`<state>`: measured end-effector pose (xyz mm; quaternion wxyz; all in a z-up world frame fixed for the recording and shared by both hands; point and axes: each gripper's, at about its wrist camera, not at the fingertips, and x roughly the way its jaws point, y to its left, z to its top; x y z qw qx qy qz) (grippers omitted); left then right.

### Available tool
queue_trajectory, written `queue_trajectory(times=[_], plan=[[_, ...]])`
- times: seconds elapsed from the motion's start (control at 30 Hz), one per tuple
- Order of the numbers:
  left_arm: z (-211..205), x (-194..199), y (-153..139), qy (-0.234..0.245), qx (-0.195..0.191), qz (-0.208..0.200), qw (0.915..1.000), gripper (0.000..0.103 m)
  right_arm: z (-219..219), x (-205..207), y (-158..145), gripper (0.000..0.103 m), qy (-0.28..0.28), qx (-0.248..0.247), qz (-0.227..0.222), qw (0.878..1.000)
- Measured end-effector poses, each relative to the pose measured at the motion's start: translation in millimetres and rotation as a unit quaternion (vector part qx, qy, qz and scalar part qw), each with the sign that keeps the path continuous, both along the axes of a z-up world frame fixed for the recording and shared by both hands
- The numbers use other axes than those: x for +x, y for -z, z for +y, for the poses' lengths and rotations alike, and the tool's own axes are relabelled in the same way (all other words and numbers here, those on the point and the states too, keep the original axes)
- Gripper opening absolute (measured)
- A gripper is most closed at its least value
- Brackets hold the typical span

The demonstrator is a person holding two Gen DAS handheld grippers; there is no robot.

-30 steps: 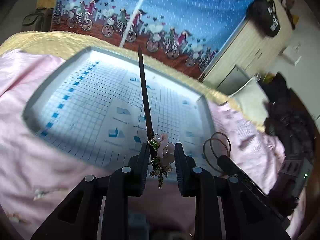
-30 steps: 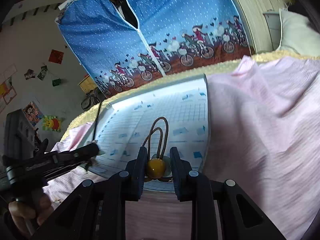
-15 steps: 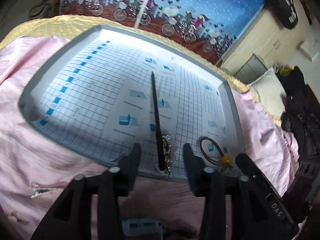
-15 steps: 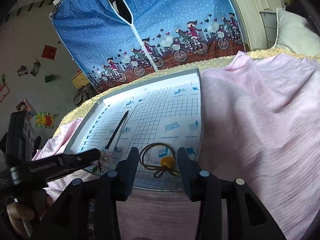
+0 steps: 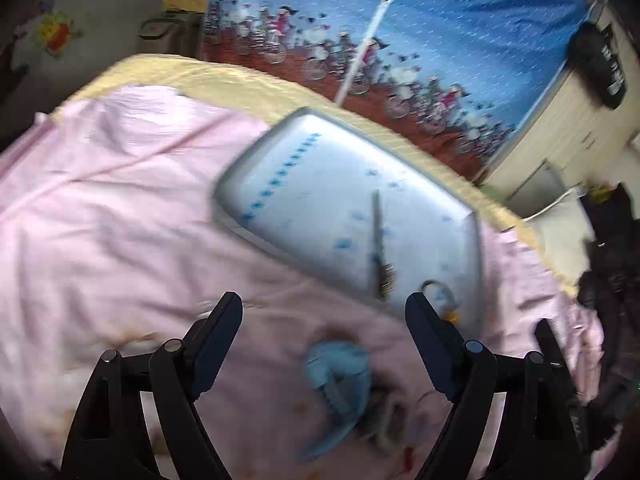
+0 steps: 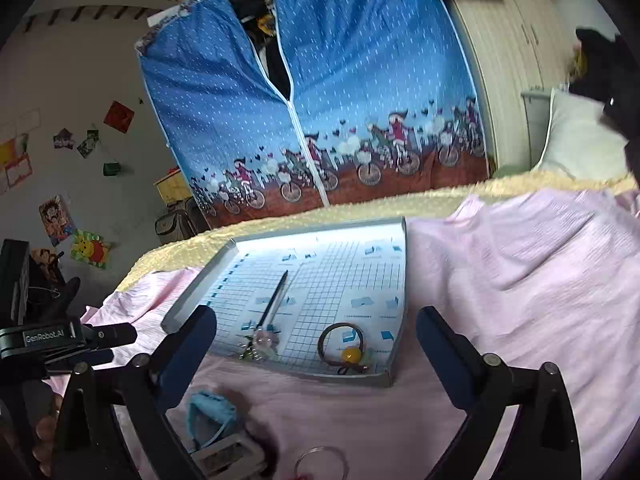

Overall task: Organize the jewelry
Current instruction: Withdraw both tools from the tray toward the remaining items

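So your left tongs [image 5: 324, 312] and right tongs [image 6: 316, 332] were both wide and empty, the hair stick [image 6: 272, 304] and hair tie [image 6: 342, 340] lay in the tray [image 6: 192, 292], and the blue clip [image 6: 210, 412] waited on the bed.

tray [image 6: 394, 376]: grey, blue-grid liner | bedsheet [image 6: 520, 280]: pink | hair tie [image 6: 341, 340]: brown, yellow bead

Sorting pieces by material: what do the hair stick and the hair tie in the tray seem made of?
Hair stick: dark, slim shaft, wood or plastic by its matte look, with glossy pale-pink petals and metallic dangles. Hair tie: thin brown loop, likely elastic cord, with a glossy yellow bead, probably plastic. Tray: grey, looks like card.
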<state>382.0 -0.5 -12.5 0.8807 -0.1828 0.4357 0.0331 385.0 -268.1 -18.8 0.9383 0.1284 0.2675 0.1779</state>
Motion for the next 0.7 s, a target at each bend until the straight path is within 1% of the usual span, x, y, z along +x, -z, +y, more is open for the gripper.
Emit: queue_trajectory(times=[0.03, 0.13, 0.23, 0.3, 0.37, 0.5, 0.57, 0.7], plan=[[1, -7, -5, 0.008, 0.013, 0.0, 0.9999, 0.079, 2, -10, -7, 0.103, 0.002, -0.008, -0.013, 1.0], [4, -30, -15, 0.018, 0.024, -0.021, 0.9993, 0.079, 6, -31, -23, 0.103, 0.005, -0.028, -0.051, 0.998], [10, -57, -24, 0.007, 0.023, -0.053, 0.9983, 0.079, 9, -63, -37, 0.103, 0.01, -0.036, -0.096, 0.995], [13, -75, -30, 0.003, 0.019, -0.078, 0.9968, 0.079, 10, -78, -39, 0.103, 0.012, -0.035, -0.114, 0.993], [17, -88, -38, -0.003, 0.023, -0.098, 0.9949, 0.079, 11, -96, -42, 0.103, 0.018, -0.044, -0.133, 0.99], [16, -118, -49, 0.005, 0.06, -0.14, 0.9882, 0.079, 13, -125, -43, 0.103, 0.033, -0.044, -0.153, 0.987], [16, -130, -49, 0.006, 0.068, -0.146, 0.9869, 0.079, 16, -143, -39, 0.103, 0.04, -0.049, -0.165, 0.984], [23, -152, -39, 0.015, 0.038, -0.161, 0.9861, 0.079, 21, -166, -35, 0.103, 0.05, -0.063, -0.167, 0.983]])
